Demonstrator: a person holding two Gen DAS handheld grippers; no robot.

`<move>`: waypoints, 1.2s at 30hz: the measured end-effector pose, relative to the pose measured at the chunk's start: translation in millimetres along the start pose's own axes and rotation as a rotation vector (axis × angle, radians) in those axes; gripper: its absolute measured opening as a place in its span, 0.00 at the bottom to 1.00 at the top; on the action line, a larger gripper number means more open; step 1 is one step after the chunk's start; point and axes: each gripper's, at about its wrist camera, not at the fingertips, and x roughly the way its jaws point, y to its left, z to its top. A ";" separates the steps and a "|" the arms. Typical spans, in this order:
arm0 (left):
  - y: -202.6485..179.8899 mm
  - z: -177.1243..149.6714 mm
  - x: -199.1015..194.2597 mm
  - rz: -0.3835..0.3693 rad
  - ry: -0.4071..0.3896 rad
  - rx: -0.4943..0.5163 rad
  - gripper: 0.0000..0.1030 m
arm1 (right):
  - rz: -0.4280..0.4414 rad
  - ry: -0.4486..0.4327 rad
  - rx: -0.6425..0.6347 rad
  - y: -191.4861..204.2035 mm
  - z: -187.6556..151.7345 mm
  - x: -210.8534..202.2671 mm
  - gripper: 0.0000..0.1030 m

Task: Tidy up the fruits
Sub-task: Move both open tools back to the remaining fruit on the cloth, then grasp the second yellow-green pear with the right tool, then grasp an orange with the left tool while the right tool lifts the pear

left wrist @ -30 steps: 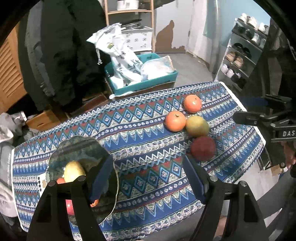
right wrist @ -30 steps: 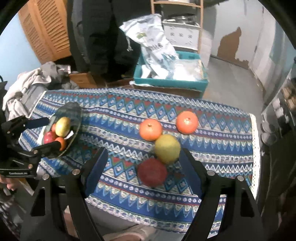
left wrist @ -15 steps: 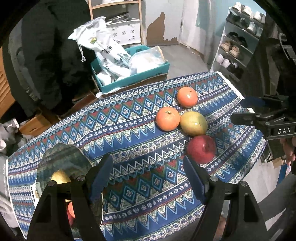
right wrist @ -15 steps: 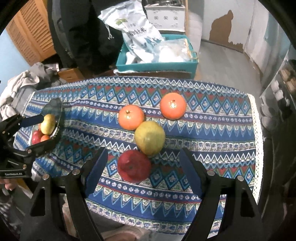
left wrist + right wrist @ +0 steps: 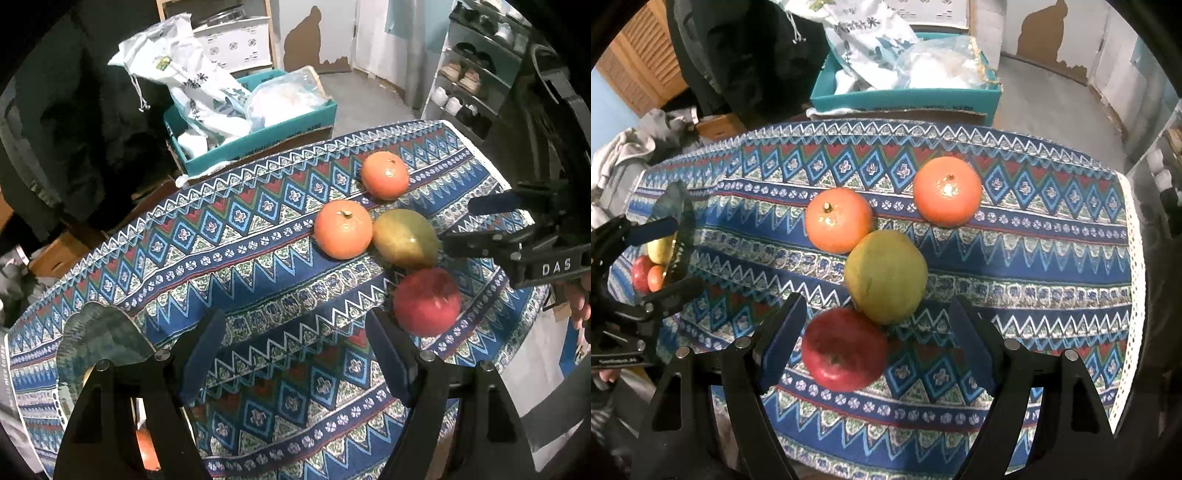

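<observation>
Patterned tablecloth (image 5: pixel 1015 258), cluttered room

A blue tablecloth (image 5: pixel 1015 258) with red, white and green zigzag bands carries two orange oranges (image 5: pixel 838 225), a yellow-green mango (image 5: pixel 886 275) and a red apple (image 5: pixel 846 350); a teal box (image 5: pixel 905 98) sits at upper centre.

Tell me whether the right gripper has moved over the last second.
Yes. The right gripper has dropped toward the red apple, which now sits larger between its open fingers.
</observation>
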 end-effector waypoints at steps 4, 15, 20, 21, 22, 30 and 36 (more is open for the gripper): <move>2.1 3.5 15.7 -0.001 0.021 -0.002 0.77 | -0.004 0.028 -0.016 0.0 7.2 20.2 0.78; 10.9 9.1 41.4 -0.018 0.067 -0.008 0.77 | 0.002 0.108 -0.022 -4.1 19.2 73.3 0.77; 15.3 13.6 45.4 -0.058 0.073 -0.045 0.77 | 0.017 0.127 -0.007 -7.5 16.3 87.9 0.71; 14.2 13.8 46.2 -0.067 0.077 -0.047 0.77 | 0.020 0.119 -0.003 -8.5 15.4 88.6 0.70; 12.0 14.3 46.8 -0.070 0.079 -0.039 0.77 | 0.021 0.116 -0.001 -8.9 15.3 88.6 0.70; -4.2 22.5 48.8 -0.080 0.075 0.008 0.77 | -0.018 0.077 0.056 -31.5 5.7 76.3 0.70; -18.2 35.2 57.8 -0.095 0.078 0.035 0.78 | -0.051 0.033 0.117 -59.8 0.0 59.4 0.70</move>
